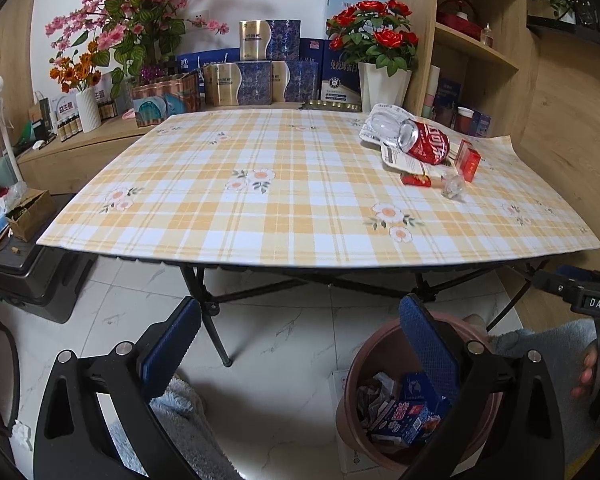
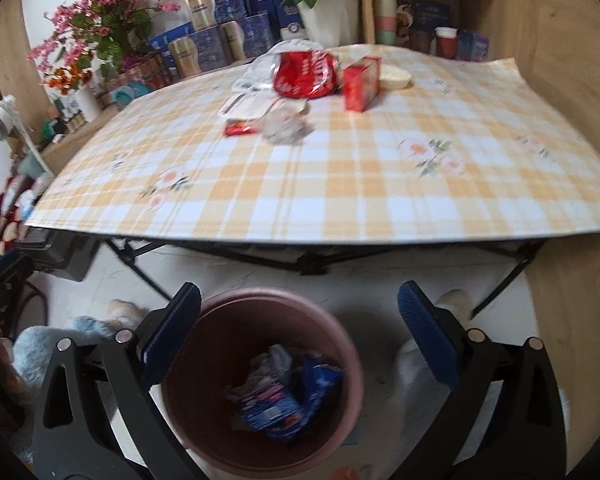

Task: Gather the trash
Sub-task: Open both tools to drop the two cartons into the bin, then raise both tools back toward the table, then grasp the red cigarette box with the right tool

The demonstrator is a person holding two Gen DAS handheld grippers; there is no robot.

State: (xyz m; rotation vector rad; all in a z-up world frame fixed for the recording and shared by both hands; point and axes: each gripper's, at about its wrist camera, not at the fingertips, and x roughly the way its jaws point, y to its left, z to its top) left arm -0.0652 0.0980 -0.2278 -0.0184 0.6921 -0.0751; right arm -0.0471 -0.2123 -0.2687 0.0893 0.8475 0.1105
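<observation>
Pink plastic fills the near ground: the trash bin (image 2: 260, 380) sits on the pale floor right below the right gripper (image 2: 300, 340), whose blue-padded jaws stand spread as wide as they go, nothing between them but open air above the bin's mouth. Down inside lie a blue snack packet (image 2: 296, 404) and crumpled paper (image 2: 276, 358). Over on the left wrist view, the left gripper (image 1: 300, 344) also hangs wide open and empty, the bin at its five o'clock, partly behind its right finger.

Moving out, the folding table (image 1: 260, 216) with its yellow checked cloth stretches ahead. The leftover rubbish clusters at about one o'clock from the left camera and twelve o'clock from the right: a crushed red can (image 1: 424, 142) lying on a clear plastic blister pack (image 1: 380, 124), a red carton (image 1: 469, 160) standing just beside it, a small red wrapper (image 1: 418, 179) and a crumpled clear film (image 1: 452, 188) nearer the front.

Beyond the table, gift boxes (image 1: 240, 84) and a pot of red roses (image 1: 376, 44) line the wall.
</observation>
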